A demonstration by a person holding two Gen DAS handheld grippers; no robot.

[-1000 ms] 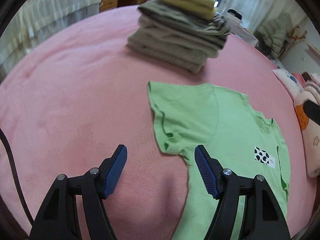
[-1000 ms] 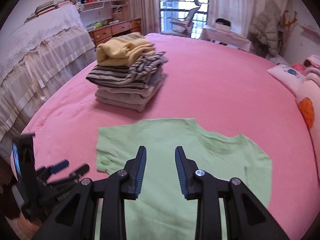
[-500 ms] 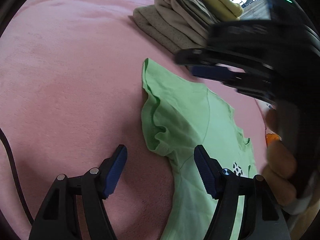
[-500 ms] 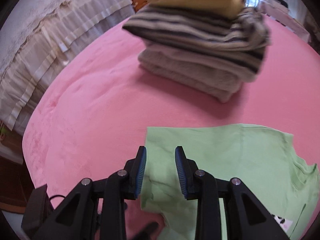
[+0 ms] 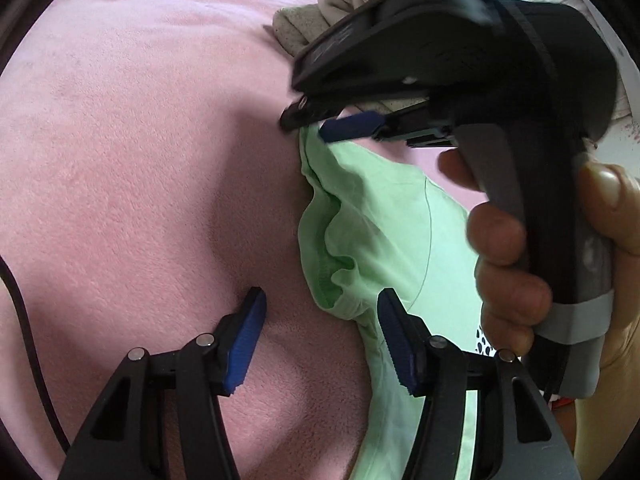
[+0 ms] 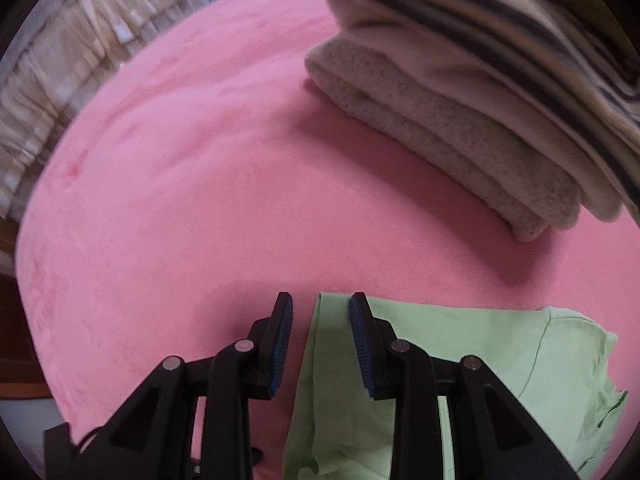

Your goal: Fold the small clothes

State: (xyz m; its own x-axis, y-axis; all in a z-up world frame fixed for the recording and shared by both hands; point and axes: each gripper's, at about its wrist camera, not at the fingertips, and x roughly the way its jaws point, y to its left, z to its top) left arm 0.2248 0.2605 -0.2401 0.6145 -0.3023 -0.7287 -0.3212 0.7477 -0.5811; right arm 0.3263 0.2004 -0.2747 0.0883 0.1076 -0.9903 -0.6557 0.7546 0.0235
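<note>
The green T-shirt lies on the pink bed, near the stack of folded clothes. The left claw stands open at the shirt's bunched sleeve. The right claw stands open, straddling the shirt's corner nearest that stack.

light: soft daylight, dim shadows | blur: folded pile smeared by motion | edges: heavy fisheye warp, black vignette
</note>
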